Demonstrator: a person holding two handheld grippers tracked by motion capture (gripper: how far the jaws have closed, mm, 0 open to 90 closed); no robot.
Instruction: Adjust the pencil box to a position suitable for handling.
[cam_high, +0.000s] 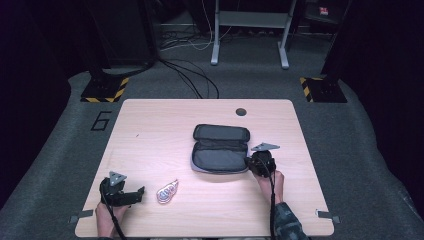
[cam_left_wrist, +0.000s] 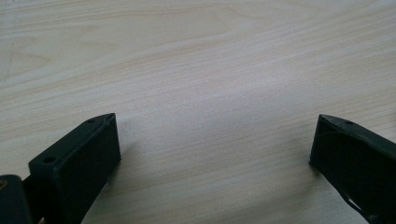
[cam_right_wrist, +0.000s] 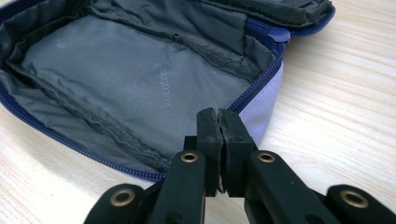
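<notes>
An open zip pouch (cam_high: 220, 150), grey-lined with blue zipper trim, lies at the middle of the wooden table (cam_high: 150, 125). My right gripper (cam_high: 249, 163) is at the pouch's right edge. In the right gripper view its jaws are shut (cam_right_wrist: 218, 114), pad against pad, just over the pouch's lilac rim (cam_right_wrist: 261, 109); whether fabric is pinched between them I cannot tell. The grey lining (cam_right_wrist: 140, 79) lies empty behind. My left gripper (cam_high: 139, 194) rests near the front left corner, jaws open (cam_left_wrist: 217, 123) over bare wood. A small pink-and-white oval item (cam_high: 167, 191) lies just to its right.
A round cable hole (cam_high: 241, 111) sits near the table's far edge. Beyond the table are floor cables (cam_high: 192, 75), a desk frame (cam_high: 250, 30) and two stands with yellow-black striped bases (cam_high: 105, 90). Bare wood spreads left of the pouch.
</notes>
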